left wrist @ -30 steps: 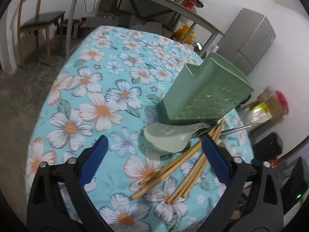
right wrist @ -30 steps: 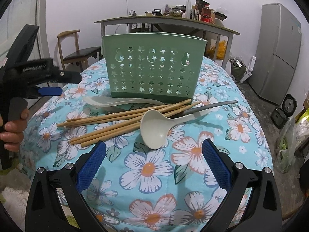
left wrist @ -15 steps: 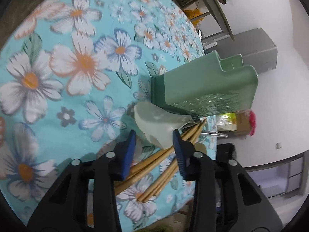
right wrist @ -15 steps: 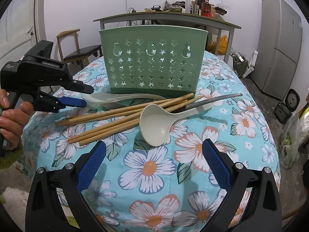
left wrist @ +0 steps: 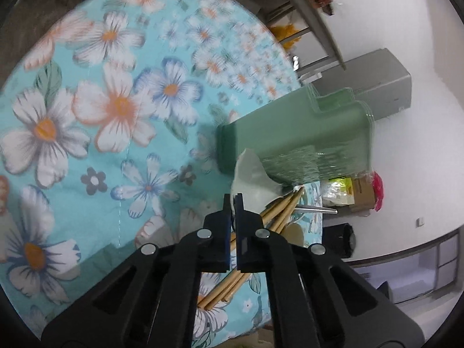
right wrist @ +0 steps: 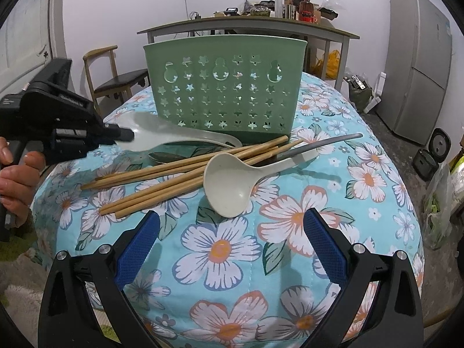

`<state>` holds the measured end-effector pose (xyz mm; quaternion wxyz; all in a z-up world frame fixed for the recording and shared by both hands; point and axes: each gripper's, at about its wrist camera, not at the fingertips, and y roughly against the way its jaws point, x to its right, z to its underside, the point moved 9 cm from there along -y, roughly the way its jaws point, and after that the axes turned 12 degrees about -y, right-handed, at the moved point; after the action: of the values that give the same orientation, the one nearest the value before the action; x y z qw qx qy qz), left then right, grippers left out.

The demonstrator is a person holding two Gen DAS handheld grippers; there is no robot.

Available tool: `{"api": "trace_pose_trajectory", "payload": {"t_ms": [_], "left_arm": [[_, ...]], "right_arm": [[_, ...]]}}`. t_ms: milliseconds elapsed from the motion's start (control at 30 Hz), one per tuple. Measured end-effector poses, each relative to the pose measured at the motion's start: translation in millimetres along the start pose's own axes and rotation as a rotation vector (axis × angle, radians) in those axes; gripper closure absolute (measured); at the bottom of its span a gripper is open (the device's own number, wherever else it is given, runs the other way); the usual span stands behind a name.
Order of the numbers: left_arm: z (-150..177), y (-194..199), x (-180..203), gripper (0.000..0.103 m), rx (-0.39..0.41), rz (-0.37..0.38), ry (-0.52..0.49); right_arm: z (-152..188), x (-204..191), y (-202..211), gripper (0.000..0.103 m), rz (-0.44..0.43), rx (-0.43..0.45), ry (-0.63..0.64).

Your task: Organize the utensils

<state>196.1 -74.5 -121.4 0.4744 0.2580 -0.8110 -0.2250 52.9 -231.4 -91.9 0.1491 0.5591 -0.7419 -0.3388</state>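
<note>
Item — left gripper (right wrist: 127, 136), at the left edge of the right wrist view, carried in a person's hand (right wrist: 17, 177). Its jaws were pressed together on the bowl end of the pale rice paddle (right wrist: 162, 137); the left wrist view was blurred, but the blue pads (left wrist: 238, 203) appeared to pinch only the paddle's thin rim. Risk: so shallow a hold at one end could let the long handle swing or slip out when lifted, and the handle, lying along the foot of the holder, might drag the chopsticks with it.

Item — bamboo chopsticks (right wrist: 174, 177), a loose bundle lying slantwise on the floral tablecloth (right wrist: 220, 249), just beside the paddle and beneath the ladle. Risk: any knock could roll them towards the table's rounded edge.

Item — green utensil holder (right wrist: 224, 87), upright, perforated with stars, behind the pile and apparently empty of utensils. Risk: light plastic, it might tip if a utensil struck its wall rather than dropped in from above.

Item — cream ladle (right wrist: 229, 185), bowl up, resting across the chopsticks; a grey metal handle (right wrist: 324, 143) lay partly under it.

Item — right gripper (right wrist: 230, 245), jaws spread wide, hovering near the ladle, nothing between them.

Surroundings — wooden chair (right wrist: 116, 78), cluttered side table (right wrist: 255, 26), refrigerator (right wrist: 417, 63); none obstructed the work.
</note>
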Motion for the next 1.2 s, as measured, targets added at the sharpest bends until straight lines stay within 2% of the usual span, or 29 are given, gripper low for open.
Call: {"api": "trace_pose_trajectory", "payload": {"t_ms": [300, 467, 667, 867, 1033, 1200], "left_arm": [[-4, 48, 37, 0.102, 0.16, -0.105, -0.26], [-4, 79, 42, 0.102, 0.239, -0.157, -0.33], [-5, 105, 32, 0.102, 0.302, -0.188, -0.335], [-10, 113, 19, 0.102, 0.333, -0.178, -0.326], [-12, 110, 10, 0.101, 0.347, -0.156, -0.318], [-15, 107, 3, 0.101, 0.358, -0.118, -0.309]], "right_arm": [[-5, -12, 10, 0.014, 0.016, 0.037, 0.039], [-20, -31, 15, 0.024, -0.014, 0.081, 0.086], [-40, -72, 2, 0.04, -0.061, 0.094, 0.207], [-42, -100, -27, 0.056, -0.061, 0.03, 0.342], [-35, -118, -50, 0.064, -0.038, -0.042, 0.465], [-23, -128, -72, 0.072, 0.045, -0.114, 0.582]]}}
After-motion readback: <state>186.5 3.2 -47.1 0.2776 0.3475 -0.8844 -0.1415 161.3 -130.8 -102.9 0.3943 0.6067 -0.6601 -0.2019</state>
